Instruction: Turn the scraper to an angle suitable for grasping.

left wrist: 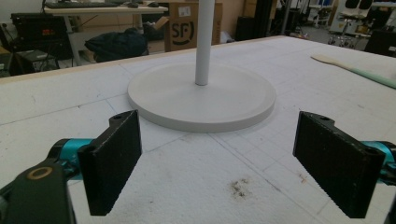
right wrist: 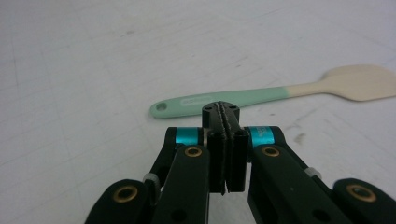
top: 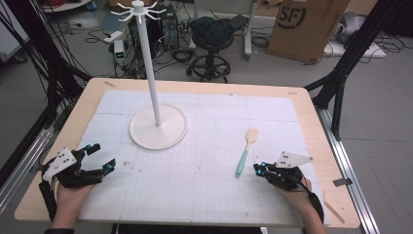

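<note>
Seen from above, a wooden bench (top: 87, 100) is covered by a white gridded mat (top: 204, 165); a person's forearms come in from the near edge, each hand holding a pair of tongs. The right tongs (top: 256, 168) lie low over the mat at the near right, their jaws pressed together with nothing between them; in the right gripper view the two black pads meet in a thin seam, with teal collars on either side. The spatula (top: 246, 151) lies flat on the mat just beyond and left of those tips, near them but not touching; it has a mint-green handle and a pale blade, the blade pointing away from the person and the handle end, with a small hole, nearest the tongs. In the right gripper view the spatula (right wrist: 275, 92) lies crosswise just past the closed tips, blade to the right. The left tongs (top: 101, 156) rest at the near left, well apart from the spatula, jaws spread wide and empty; the left gripper view shows the two ridged pads far apart over bare mat with a small dark smudge. A white rack (top: 155, 87) stands on a round base at centre left, with hooks at its top. Behind the bench are a stool (top: 212, 41) and a box (top: 304, 24).
</note>
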`<state>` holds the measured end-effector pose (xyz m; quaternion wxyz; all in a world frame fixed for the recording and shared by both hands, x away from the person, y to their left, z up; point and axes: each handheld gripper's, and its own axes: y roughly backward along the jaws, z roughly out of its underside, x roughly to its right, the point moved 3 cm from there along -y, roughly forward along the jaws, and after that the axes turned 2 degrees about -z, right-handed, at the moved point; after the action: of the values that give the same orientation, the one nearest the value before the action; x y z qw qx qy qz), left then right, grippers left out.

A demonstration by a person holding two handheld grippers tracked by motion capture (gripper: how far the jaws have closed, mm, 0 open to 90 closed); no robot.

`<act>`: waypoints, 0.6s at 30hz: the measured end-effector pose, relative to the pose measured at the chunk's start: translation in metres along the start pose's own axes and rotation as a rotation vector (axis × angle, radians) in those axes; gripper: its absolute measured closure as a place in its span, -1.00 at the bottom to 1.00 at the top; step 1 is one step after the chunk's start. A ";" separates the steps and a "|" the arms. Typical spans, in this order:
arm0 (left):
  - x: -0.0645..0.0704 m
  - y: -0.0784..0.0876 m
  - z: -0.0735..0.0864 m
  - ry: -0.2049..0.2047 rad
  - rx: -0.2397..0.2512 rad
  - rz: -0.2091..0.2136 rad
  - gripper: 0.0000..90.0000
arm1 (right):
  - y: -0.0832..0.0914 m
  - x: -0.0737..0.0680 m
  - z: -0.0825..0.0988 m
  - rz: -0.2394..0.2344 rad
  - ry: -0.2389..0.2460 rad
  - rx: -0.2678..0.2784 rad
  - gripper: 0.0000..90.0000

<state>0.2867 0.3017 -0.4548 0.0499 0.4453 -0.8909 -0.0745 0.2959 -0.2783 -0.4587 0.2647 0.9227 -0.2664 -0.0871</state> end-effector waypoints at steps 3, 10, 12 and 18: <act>0.000 0.000 0.000 0.000 0.000 -0.001 -0.64 | -0.015 -0.004 -0.002 -0.041 0.041 -0.086 1.00; 0.000 0.000 0.000 0.002 0.000 -0.002 -0.64 | -0.034 -0.011 -0.009 -0.060 0.072 -0.129 1.00; 0.000 0.000 0.000 0.001 -0.001 -0.001 -0.64 | -0.040 -0.012 -0.013 -0.054 0.078 -0.131 1.00; 0.000 0.000 0.000 0.010 0.002 -0.004 -0.63 | -0.071 -0.009 -0.033 -0.043 0.100 -0.139 1.00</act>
<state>0.2872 0.3016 -0.4548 0.0536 0.4473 -0.8899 -0.0715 0.3301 -0.2082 -0.4682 0.3390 0.9108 -0.2264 -0.0646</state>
